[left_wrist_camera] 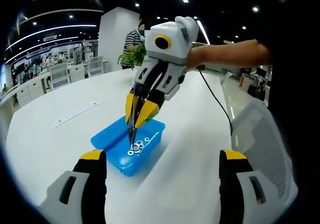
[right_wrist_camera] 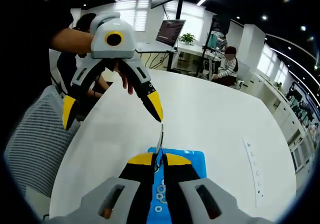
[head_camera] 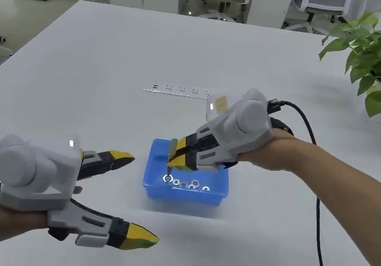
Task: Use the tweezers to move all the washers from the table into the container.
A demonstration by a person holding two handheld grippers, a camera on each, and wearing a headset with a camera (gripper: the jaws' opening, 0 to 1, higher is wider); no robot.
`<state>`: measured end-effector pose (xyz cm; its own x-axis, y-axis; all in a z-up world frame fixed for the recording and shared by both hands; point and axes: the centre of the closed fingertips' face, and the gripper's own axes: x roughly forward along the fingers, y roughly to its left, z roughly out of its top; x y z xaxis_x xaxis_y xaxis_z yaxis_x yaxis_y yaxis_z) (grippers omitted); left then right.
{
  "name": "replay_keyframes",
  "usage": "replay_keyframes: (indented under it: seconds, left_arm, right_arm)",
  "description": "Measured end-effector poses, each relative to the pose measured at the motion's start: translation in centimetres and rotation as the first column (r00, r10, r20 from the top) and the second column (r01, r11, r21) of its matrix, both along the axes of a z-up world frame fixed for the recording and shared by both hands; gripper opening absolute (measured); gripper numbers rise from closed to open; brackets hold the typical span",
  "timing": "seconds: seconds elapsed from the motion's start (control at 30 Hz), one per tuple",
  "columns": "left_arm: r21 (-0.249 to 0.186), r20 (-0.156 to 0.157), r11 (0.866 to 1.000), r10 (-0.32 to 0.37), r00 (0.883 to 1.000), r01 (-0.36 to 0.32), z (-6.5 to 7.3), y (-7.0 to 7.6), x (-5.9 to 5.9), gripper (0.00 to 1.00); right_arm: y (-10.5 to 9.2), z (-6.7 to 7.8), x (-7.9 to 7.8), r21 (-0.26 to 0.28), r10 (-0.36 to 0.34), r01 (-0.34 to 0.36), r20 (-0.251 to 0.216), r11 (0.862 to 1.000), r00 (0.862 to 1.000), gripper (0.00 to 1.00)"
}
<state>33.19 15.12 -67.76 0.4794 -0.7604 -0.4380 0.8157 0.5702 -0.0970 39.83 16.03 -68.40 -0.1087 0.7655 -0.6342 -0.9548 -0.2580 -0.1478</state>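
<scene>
Blue container (head_camera: 186, 196) beneath right claw (head_camera: 177, 150) gripping tweezers (head_camera: 169, 169).

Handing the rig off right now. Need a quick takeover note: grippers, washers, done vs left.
Left gripper: open, holding nothing, hovering beside the blue container.
Right gripper: shut on the tweezers, tips down inside the container among the washers.
Done: several washers lie in the container.
Left: whether the tips hold a washer is too small to tell. Release it if so, then check the table for strays.
</scene>
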Motion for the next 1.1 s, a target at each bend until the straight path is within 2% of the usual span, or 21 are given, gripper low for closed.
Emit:
replay_keyframes:
  seconds: [0.27, 0.5, 0.77, 1.1]
  left_arm:
    - [0.001, -0.001, 1.000, 0.008, 1.000, -0.008, 0.0, 0.2, 0.3, 0.99]
    - [0.001, -0.005, 1.000, 0.006, 1.000, -0.006, -0.2, 0.2, 0.8, 0.99]
    - [0.016, 0.000, 1.000, -0.016, 1.000, 0.016, -0.3, 0.0, 1.7, 0.93]
    - [0.050, 0.026, 0.997, -0.064, 0.998, 0.063, -0.1, -0.4, 3.9, 0.71]
  right_arm:
    - [0.2, -1.3, 1.0, -0.012, -0.020, 0.020, 0.000, 1.000, 1.000, 0.07]
    - [0.5, -2.5, 1.2, -0.022, -0.023, 0.023, -0.015, 0.999, 1.000, 0.07]
    - [0.5, -3.6, 1.3, -0.031, -0.029, 0.028, -0.028, 0.999, 0.999, 0.07]
    - [0.3, -4.8, 1.4, -0.043, -0.034, 0.032, -0.039, 0.999, 0.999, 0.07]
